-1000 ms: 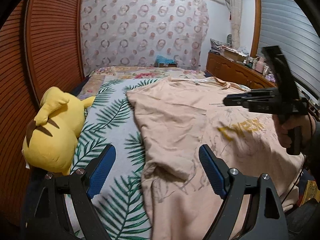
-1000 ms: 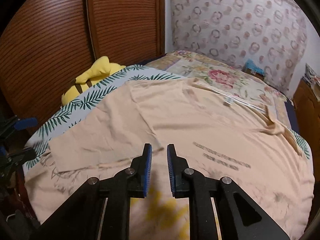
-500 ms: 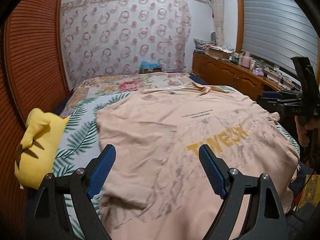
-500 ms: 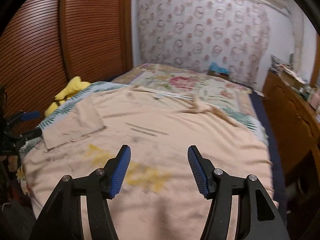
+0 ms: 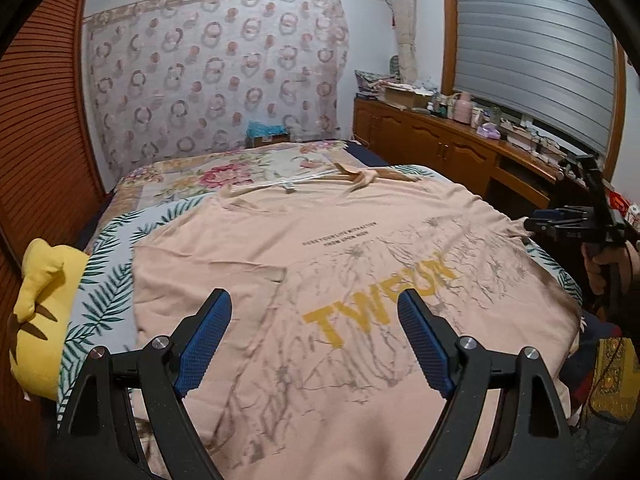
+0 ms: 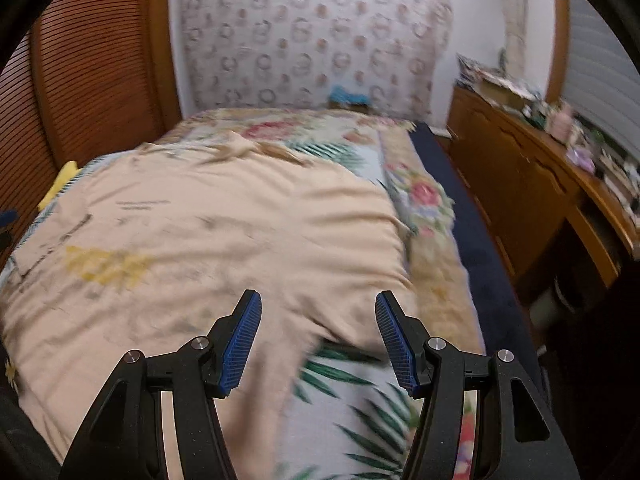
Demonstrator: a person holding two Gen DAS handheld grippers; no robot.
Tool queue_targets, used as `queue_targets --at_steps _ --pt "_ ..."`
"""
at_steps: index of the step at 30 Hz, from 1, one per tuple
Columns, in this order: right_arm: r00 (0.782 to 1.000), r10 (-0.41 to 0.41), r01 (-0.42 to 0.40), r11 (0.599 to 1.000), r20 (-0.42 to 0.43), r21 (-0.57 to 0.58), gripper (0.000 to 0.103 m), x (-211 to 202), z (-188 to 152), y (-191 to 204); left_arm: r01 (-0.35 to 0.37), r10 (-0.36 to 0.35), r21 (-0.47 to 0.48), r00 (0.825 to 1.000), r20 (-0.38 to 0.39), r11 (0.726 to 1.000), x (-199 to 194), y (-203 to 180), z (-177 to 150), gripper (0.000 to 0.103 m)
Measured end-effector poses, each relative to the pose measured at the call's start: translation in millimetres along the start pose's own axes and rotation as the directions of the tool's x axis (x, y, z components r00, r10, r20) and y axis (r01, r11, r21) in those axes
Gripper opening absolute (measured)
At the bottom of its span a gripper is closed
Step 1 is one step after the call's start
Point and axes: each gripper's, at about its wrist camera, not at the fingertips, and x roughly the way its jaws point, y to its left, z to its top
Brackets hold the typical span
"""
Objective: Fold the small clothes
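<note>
A peach T-shirt (image 5: 360, 264) with a yellow print lies flat on the bed, neckline at the far end. Its left sleeve (image 5: 208, 264) is folded in over the body. My left gripper (image 5: 310, 308) hovers open above the shirt's near middle, with nothing between its blue pads. My right gripper (image 6: 318, 304) is open and empty too, over the shirt's (image 6: 220, 240) near right corner, where the cloth meets the leaf-print cover; this view is blurred. In the left wrist view the right gripper (image 5: 538, 220) shows side-on at the shirt's right edge, held by a hand (image 5: 596, 268).
A yellow plush toy (image 5: 40, 312) lies at the bed's left edge, against louvred wooden doors (image 5: 36, 128). A leaf-print cover (image 5: 108, 272) and a floral quilt (image 5: 224, 172) lie under the shirt. A cluttered wooden cabinet (image 6: 532, 184) runs along the right, across a narrow gap.
My right gripper has gone from nearly shut to open and swung right, from the shirt's middle to its right edge. My left gripper has moved right, away from the folded sleeve, still open.
</note>
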Motion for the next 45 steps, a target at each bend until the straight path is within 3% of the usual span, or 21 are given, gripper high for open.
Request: queue_targets --at_steps 6,16,18,20,23,25,26,29,37,42,45 --pt "0.999 -0.010 0.013 0.996 -0.032 0.093 0.061 16.3 0.6 -23.2 0.029 -0.028 0.023 0.999 -0.016 0.999 5.8 -14.8 -0.7 0.086" --pt "0.992 0.079 -0.057 0.975 -0.098 0.216 0.061 36.5 8.3 -73.9 0.049 -0.048 0.017 0.998 -0.050 0.999 16.3 -22.3 -12.2 0.086" --pt "0.991 0.086 -0.062 0.977 -0.106 0.206 0.060 37.9 8.4 -76.0 0.046 -0.045 0.018 0.997 -0.069 0.999 22.1 -22.1 -15.1 0.086" --pt "0.991 0.083 -0.063 0.982 -0.107 0.178 0.050 38.3 10.6 -76.5 0.046 -0.044 0.014 0.995 -0.085 0.999 27.6 -20.8 -18.7 0.086" --pt "0.994 0.036 -0.024 0.993 -0.100 0.117 0.043 38.2 11.0 -74.3 0.051 -0.049 0.008 0.992 -0.115 0.999 36.3 -20.3 -23.5 0.086" --pt "0.995 0.003 0.005 0.997 -0.095 0.082 0.032 38.7 12.4 -71.2 0.049 -0.047 0.008 0.991 -0.129 0.999 41.0 -21.0 -26.3 0.086" --pt "0.996 -0.010 0.017 0.998 -0.091 0.068 0.018 37.1 12.6 -72.3 0.049 -0.047 0.008 0.990 -0.130 0.999 42.6 -21.2 -27.2 0.086" --pt "0.996 0.026 -0.022 0.998 -0.083 0.058 0.008 36.4 12.7 -74.7 0.044 -0.042 0.014 0.991 -0.130 0.999 43.6 -22.5 -29.3 0.086" --pt "0.994 0.103 -0.102 0.994 -0.018 0.043 0.006 29.5 19.8 -61.6 0.044 -0.042 0.018 0.995 -0.085 0.999 36.0 -21.7 -30.1 0.086" --pt "0.984 0.177 -0.176 0.984 0.030 -0.027 0.006 12.8 22.1 -30.7 0.057 -0.056 0.021 0.996 -0.064 0.998 32.5 -21.6 -30.7 0.086" --pt "0.974 0.227 -0.225 0.972 0.017 -0.068 0.006 12.6 11.9 -9.8 0.057 -0.056 0.024 0.997 -0.047 0.998 29.7 -21.7 -31.8 0.086"
